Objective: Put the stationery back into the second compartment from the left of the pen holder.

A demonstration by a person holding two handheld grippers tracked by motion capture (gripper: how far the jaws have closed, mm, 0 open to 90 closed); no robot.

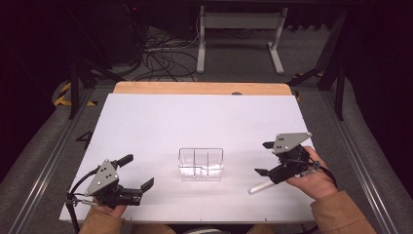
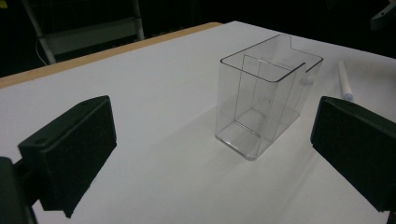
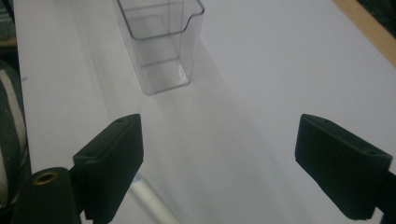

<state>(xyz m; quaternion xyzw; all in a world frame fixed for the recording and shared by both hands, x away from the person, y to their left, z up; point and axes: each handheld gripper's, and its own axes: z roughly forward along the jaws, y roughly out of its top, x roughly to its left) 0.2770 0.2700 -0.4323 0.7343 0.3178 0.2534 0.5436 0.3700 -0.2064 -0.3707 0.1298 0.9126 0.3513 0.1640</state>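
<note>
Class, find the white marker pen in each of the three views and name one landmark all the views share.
High view: the white marker pen lies at lower right, just below the right gripper.
Left gripper view: upper right, beyond the container.
Right gripper view: bottom edge, left of centre, beside the left finger.
Shared landmark: the clear plastic container.

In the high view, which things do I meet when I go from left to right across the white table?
left gripper → clear plastic box → white pen → right gripper, its open jaws above the pen's left end, its body farther right.
</note>
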